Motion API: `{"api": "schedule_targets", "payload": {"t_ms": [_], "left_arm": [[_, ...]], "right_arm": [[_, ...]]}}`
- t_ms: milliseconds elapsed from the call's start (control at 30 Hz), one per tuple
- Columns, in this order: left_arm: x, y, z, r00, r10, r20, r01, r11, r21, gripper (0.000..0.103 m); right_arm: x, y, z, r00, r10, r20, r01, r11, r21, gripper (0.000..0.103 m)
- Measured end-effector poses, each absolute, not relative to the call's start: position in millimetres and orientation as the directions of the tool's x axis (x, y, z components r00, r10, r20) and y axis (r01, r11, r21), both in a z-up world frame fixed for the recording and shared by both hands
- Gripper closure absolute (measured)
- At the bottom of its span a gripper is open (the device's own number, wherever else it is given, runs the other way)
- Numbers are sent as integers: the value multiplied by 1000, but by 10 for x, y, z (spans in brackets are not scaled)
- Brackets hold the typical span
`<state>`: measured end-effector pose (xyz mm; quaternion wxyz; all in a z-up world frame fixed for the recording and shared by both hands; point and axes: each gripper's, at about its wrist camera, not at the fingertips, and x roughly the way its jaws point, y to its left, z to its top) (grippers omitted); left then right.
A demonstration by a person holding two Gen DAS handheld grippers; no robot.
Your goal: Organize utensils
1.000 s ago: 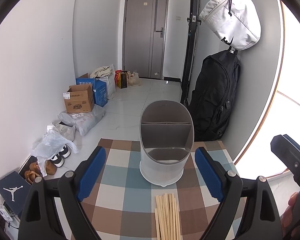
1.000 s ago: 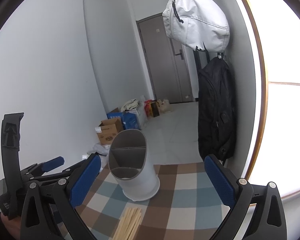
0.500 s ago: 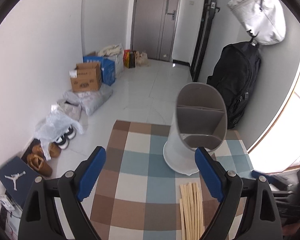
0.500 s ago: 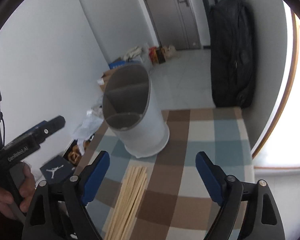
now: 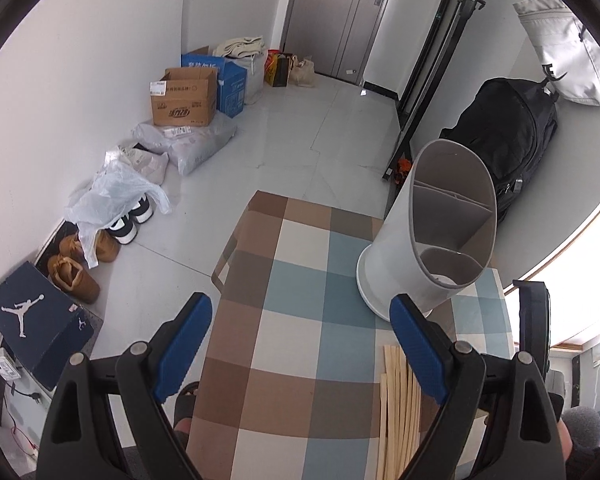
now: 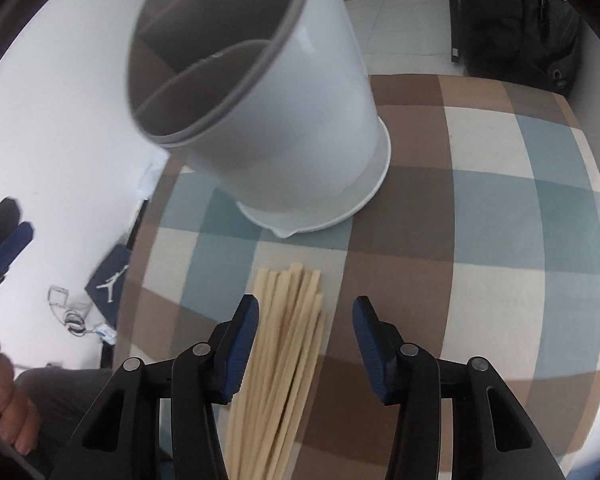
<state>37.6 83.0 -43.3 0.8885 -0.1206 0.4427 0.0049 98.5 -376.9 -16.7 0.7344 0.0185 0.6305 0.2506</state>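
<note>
right gripper [image 6: 305, 338] was pitched steeply down over the bundle of chopsticks [image 6: 290, 344], jaws just been closing from wide. the bundle sat between the pads but off to the left one, a clear gap on the right side, so no pinch on it that i could see. counting it as released, nothing grasped.

chopsticks lay flat on the checked tablecloth [image 6: 500, 240], fanned slightly, tips toward the utensil holder [image 6: 260, 100] just beyond them, not touching its base. the holder stood upright on its drip tray, divided into compartments, all looked empty. likely parked that close so the lift-and-drop would be short.

left gripper [image 5: 300, 344] hung over bare cloth left of the holder [image 5: 432, 232], jaws spread wide, nothing between them. its right pad overlapped the holder's base in view but i couldn't tell if it touched. my read: it was staged there to steady the holder while the right one loaded.

risk: the off-centre bundle might splay or roll when the pads met it; some sticks could get left behind.
</note>
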Motion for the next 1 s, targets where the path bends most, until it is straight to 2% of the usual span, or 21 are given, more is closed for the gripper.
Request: {"api": "schedule_targets", "payload": {"t_ms": [100,167,233,367,467,633,733,867,1000], "left_arm": [[369,843,-436,608,-94,-788,-121,970,-209,16],[363,829,-429,610,-89,-788,-121,972,-203,16],[376,857,-436,612,-82,-786,-123,972,-198,16],[379,851,-449,615,-65,-786,-122,977,-176,16],[386,824,-475,611,-47,-790,-119,981,-151,16],[389,795,-517,598,-26,-801,-114,987,-117,16],[390,762,-554,585,-22,-811,-101,990,-99,16],[386,687,-765,491,-76,-868,-37,994,-108,16],[269,563,-962,377,-117,-919,38,993,-111,16]], "right_arm": [[1055,-3758,-184,92,388,-917,-341,878,337,71],[1038,-3755,-188,110,363,-925,-345,887,307,85],[1001,-3732,-177,125,342,-931,-366,888,277,87],[926,-3692,-170,149,300,-942,-395,892,222,99],[851,-3676,-145,169,278,-946,-405,894,190,103],[779,-3780,-103,192,275,-942,-357,914,194,103],[791,-3799,-121,178,333,-926,-323,908,265,103],[762,-3865,-87,133,421,-897,-288,882,372,100],[748,-3997,-34,120,455,-883,-238,876,419,94]]}}
